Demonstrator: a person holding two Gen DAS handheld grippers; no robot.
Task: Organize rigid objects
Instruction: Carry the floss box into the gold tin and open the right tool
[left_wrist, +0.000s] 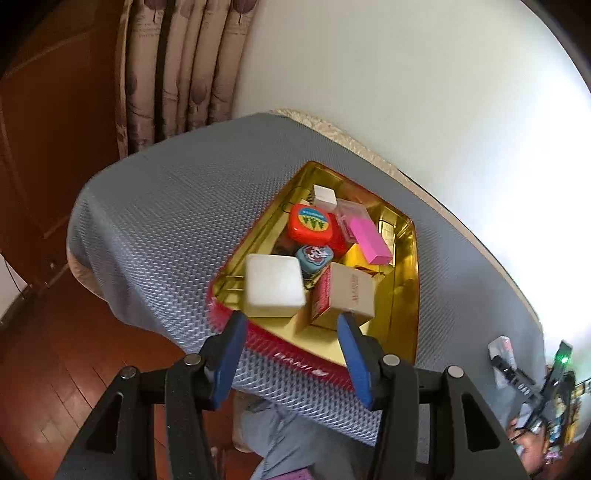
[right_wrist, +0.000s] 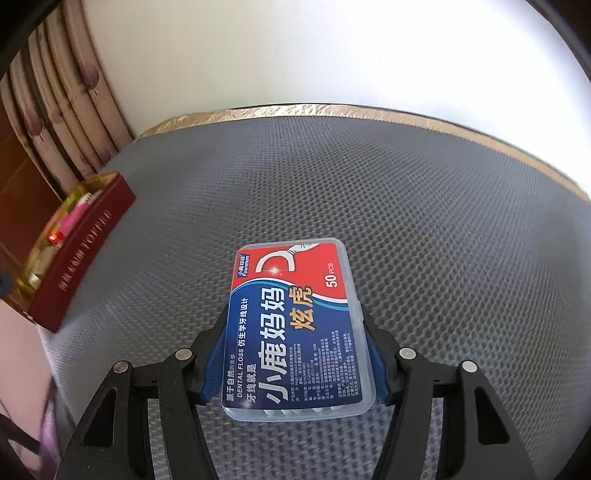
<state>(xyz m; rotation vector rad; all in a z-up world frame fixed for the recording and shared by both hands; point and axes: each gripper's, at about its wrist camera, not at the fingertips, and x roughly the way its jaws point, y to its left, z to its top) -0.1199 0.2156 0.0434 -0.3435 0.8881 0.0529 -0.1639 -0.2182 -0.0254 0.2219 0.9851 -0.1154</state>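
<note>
Currently right gripper (right_wrist: 295, 354) is clamped on the dental floss box (right_wrist: 293, 325) by its long sides; clear hard plastic, likely light and slick, so grip mid-length and keep it level. Box sits between the pads, above the grey mat (right_wrist: 424, 206). Left gripper (left_wrist: 291, 350) hangs spread, holding nothing, just short of the tin (left_wrist: 406, 295) of small boxes.

1 tin (left_wrist: 406, 295), 1 floss box (right_wrist: 295, 325), 2 white blocks (left_wrist: 274, 286).

Small boxes (left_wrist: 274, 286) lie in the tin (left_wrist: 406, 295) on the mat (left_wrist: 166, 221).
</note>
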